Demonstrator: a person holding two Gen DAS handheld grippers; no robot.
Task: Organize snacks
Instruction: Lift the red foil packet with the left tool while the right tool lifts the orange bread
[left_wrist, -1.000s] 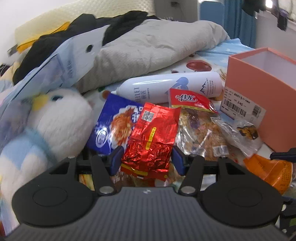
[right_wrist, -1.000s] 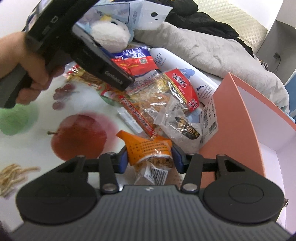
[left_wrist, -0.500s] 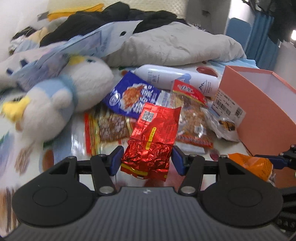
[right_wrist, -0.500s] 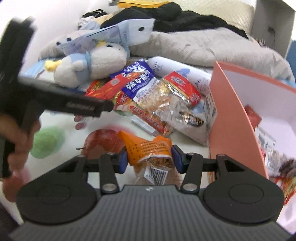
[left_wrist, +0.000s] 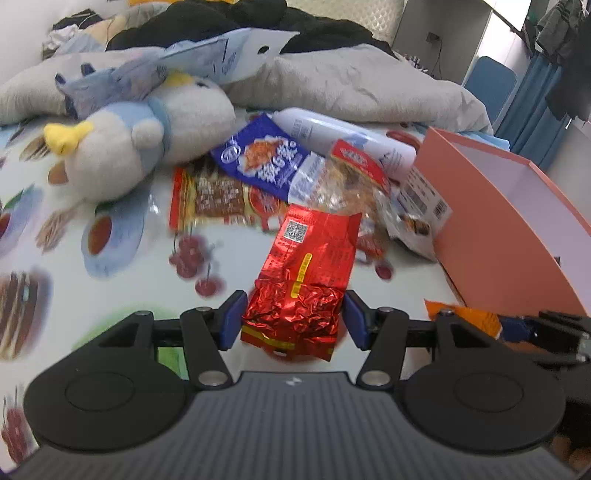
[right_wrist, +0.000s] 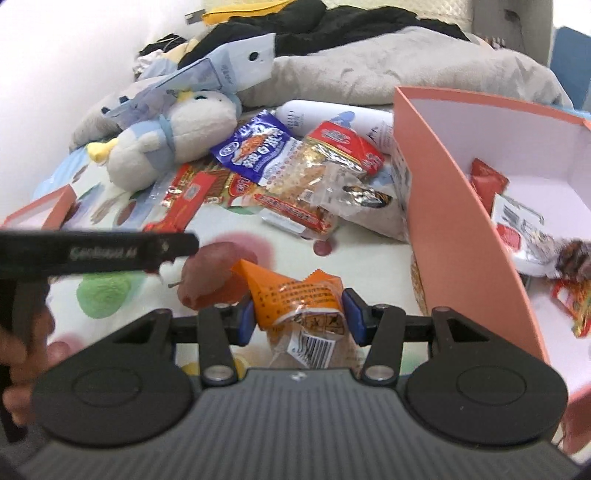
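Observation:
My left gripper (left_wrist: 291, 319) is shut on a shiny red foil packet (left_wrist: 306, 280), held above the fruit-print sheet. My right gripper (right_wrist: 298, 318) is shut on an orange snack packet (right_wrist: 291, 295) with a barcode at its lower end. That orange packet (left_wrist: 465, 317) also shows at the right edge of the left wrist view, just in front of the orange box (left_wrist: 509, 236). In the right wrist view the open orange box (right_wrist: 454, 229) stands to the right and holds several packets (right_wrist: 517, 225). A pile of snacks (right_wrist: 295, 173) lies on the bed beyond both grippers.
A plush penguin (left_wrist: 147, 144) lies left of the pile, a white bottle (left_wrist: 343, 136) behind it. Grey and black bedding (left_wrist: 351, 81) fills the back. A person's hand (right_wrist: 22, 354) holds the left gripper's handle at the left edge. An orange lid (right_wrist: 40, 214) sits far left.
Both grippers have drawn back from the snack pile and rolled level, each keeping its packet. The left one swung out left of the pile; the box's inside came into the right view.

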